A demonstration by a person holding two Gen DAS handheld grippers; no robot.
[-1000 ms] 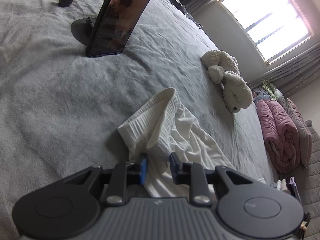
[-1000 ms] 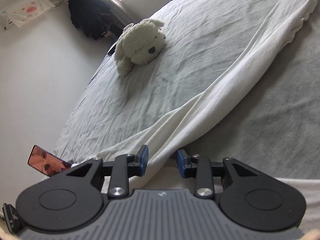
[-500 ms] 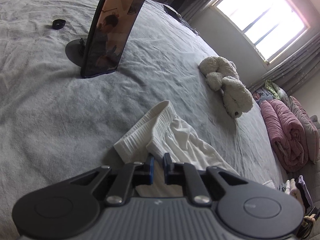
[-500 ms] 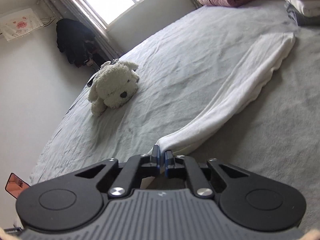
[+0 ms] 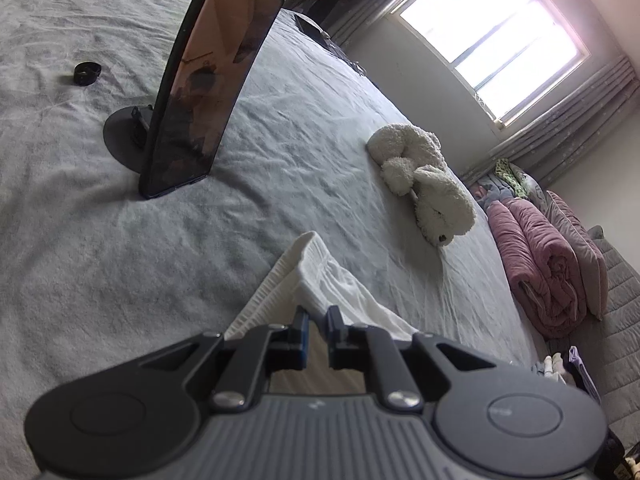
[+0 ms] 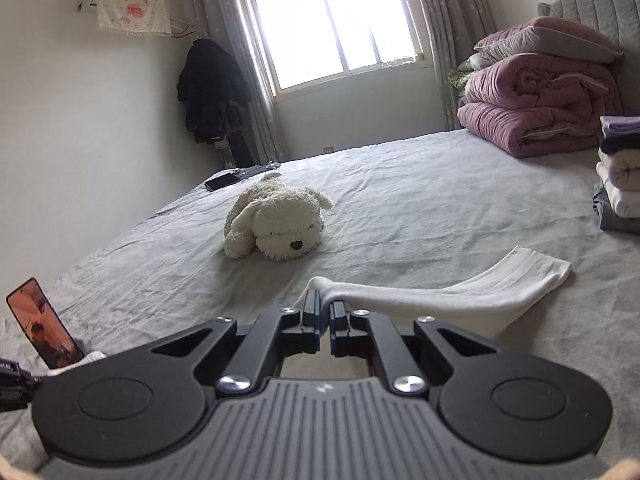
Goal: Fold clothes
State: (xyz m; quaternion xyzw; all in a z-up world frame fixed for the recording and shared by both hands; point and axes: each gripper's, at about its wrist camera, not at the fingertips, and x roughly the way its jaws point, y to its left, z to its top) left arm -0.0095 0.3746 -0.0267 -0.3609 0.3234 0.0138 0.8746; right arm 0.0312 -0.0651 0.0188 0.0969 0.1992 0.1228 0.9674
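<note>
On the grey bed [image 6: 400, 184], both the left tongs [image 5: 316, 322] and right tongs [image 6: 325, 312] pinch the white garment [image 6: 460, 292].

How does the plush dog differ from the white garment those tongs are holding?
The plush dog is fluffy and plump; the white garment is thin, with a ribbed end. The dog lies free on the bed, held by neither gripper; the garment is pinched by the right gripper and the left gripper. The dog keeps its shape; the garment drapes in a long strip. Both are whitish.
</note>
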